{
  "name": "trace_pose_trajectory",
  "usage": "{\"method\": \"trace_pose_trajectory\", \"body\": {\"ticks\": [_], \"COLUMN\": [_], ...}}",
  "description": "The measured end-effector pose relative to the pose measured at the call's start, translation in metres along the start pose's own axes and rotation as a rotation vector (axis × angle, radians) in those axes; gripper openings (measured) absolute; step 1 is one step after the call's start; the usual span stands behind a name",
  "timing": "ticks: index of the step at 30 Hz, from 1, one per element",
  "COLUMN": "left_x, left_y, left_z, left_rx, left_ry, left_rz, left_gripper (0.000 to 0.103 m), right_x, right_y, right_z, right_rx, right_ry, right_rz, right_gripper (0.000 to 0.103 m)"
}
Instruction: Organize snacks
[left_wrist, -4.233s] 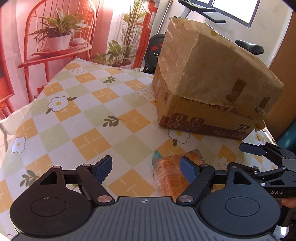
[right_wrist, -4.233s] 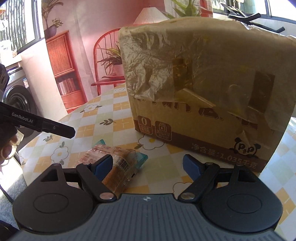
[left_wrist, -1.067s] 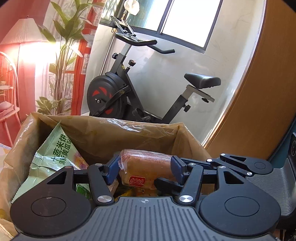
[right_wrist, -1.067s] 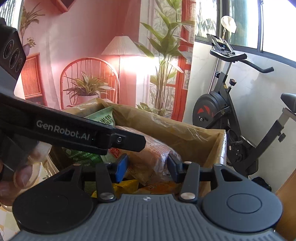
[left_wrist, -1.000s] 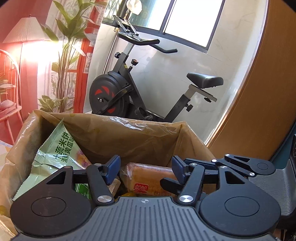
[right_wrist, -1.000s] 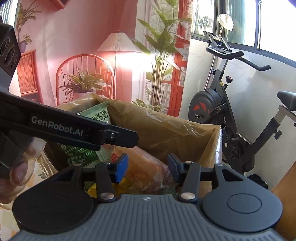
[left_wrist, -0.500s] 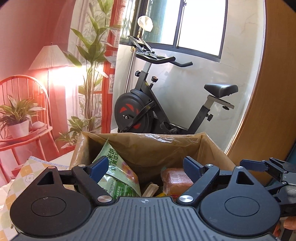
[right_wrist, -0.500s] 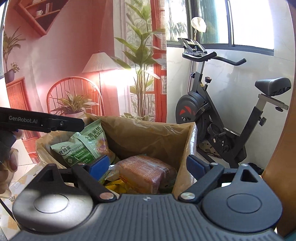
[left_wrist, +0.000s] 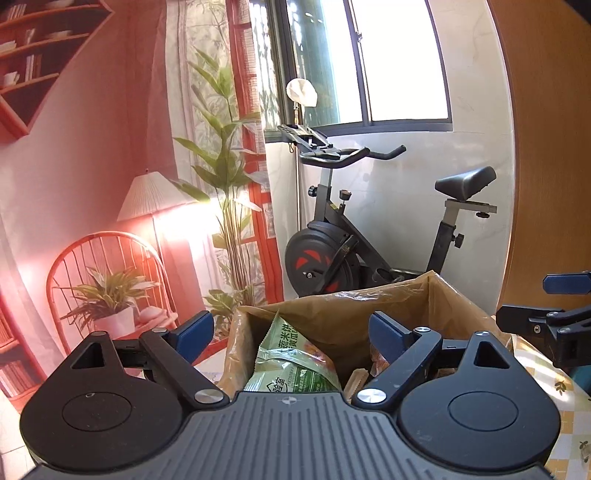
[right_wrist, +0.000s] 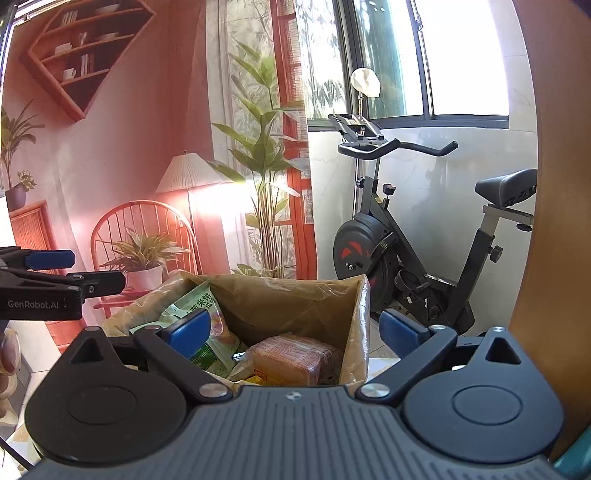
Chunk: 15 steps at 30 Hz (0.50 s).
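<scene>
An open cardboard box (left_wrist: 332, 306) lined with brown plastic stands below and ahead of both grippers. In it a green snack bag (left_wrist: 291, 365) leans at the left, and an orange wrapped bread pack (right_wrist: 291, 358) lies at the right. My left gripper (left_wrist: 291, 330) hangs above the box's near side, its jaws opening wide with nothing held between them. My right gripper (right_wrist: 295, 328) is likewise above the box, its jaws opening, and the bread pack lies loose well below its pads. The left gripper (right_wrist: 92, 271) shows at the left edge of the right wrist view.
Behind the box stand an exercise bike (right_wrist: 406, 258), a tall plant (right_wrist: 266, 177), a lamp (right_wrist: 188, 173) and a red chair holding a potted plant (right_wrist: 144, 254). A wooden panel (right_wrist: 554, 184) rises at the right. The flowered tablecloth (left_wrist: 554, 387) shows beside the box.
Both grippers held the bread pack over the box, then opened; the pack dropped into the box. Both have since pulled back and risen, jaws now wide.
</scene>
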<state>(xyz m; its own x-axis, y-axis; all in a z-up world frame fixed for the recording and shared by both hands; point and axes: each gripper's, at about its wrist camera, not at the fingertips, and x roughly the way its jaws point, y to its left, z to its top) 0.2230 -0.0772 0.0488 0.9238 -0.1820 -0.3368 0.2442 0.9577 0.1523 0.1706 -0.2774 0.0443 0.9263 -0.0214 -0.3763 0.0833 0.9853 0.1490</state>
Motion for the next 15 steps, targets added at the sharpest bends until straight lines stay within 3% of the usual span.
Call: {"method": "trace_pose_trajectory", "body": {"ticks": [6, 15], "left_x": [-0.034, -0.077], "left_y": [0.015, 0.014], "left_z": [0.001, -0.001], "left_rx": [-0.087, -0.078], "left_ry": [-0.007, -0.048], "left_rz": [-0.057, -0.021], "left_gripper": [0.093, 0.093], "right_x": [-0.033, -0.063], "right_y": [0.016, 0.038], "right_z": [0.002, -0.004], "right_rx": [-0.002, 0.018], "right_ry": [-0.017, -0.014], "right_rz": [-0.014, -0.028], "right_gripper": [0.102, 0.102]}}
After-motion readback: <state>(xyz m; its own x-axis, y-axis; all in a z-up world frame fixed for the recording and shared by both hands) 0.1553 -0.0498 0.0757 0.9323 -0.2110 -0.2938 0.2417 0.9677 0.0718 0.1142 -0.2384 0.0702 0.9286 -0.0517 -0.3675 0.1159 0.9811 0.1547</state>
